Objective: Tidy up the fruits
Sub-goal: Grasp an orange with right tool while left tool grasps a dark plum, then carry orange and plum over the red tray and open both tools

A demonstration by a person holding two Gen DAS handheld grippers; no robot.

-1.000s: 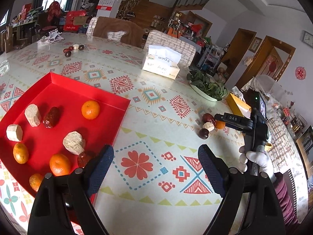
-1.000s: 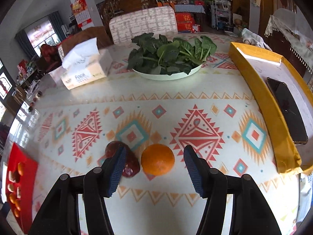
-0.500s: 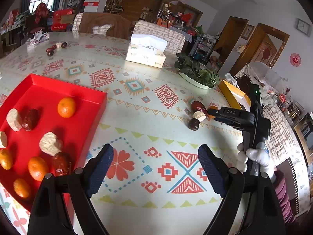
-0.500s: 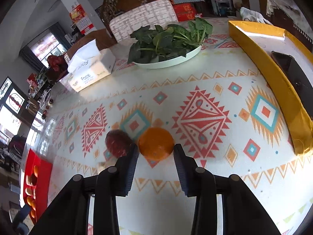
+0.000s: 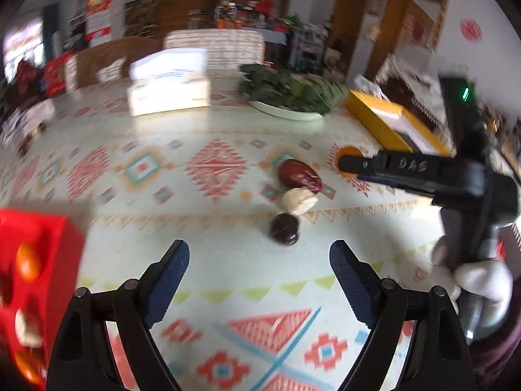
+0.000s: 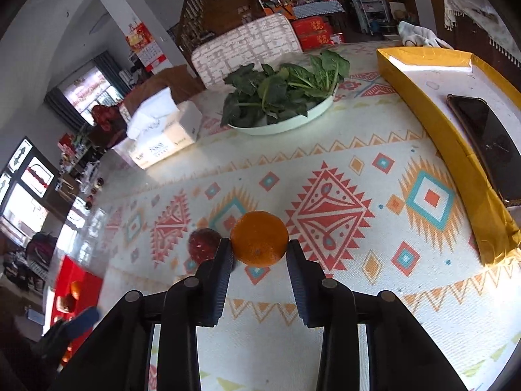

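Note:
My right gripper [image 6: 257, 251] is shut on a small orange [image 6: 259, 239], both pads pressing its sides just above the patterned tablecloth. A red date [image 6: 203, 244] lies just to its left. In the blurred left wrist view, my left gripper [image 5: 260, 260] stands open and empty over the cloth. Just ahead of it lie a dark round fruit [image 5: 284, 233], a pale chunk [image 5: 299, 200] and the red date [image 5: 299, 176]. The right gripper [image 5: 358, 164] partly hides the orange [image 5: 348, 153]. The red tray [image 5: 62, 231] at the left holds several oranges and other pieces.
A tissue box [image 6: 162, 137] and a dish of leafy greens [image 6: 283, 97] stand at the back. A yellow box [image 6: 456, 150] with a phone [image 6: 488, 143] on it lines the right side. A white-gloved hand [image 5: 482, 277] holds the right gripper.
My left gripper has swung right, away from the red tray, toward the fruit group. The right jaws have come together on the orange.

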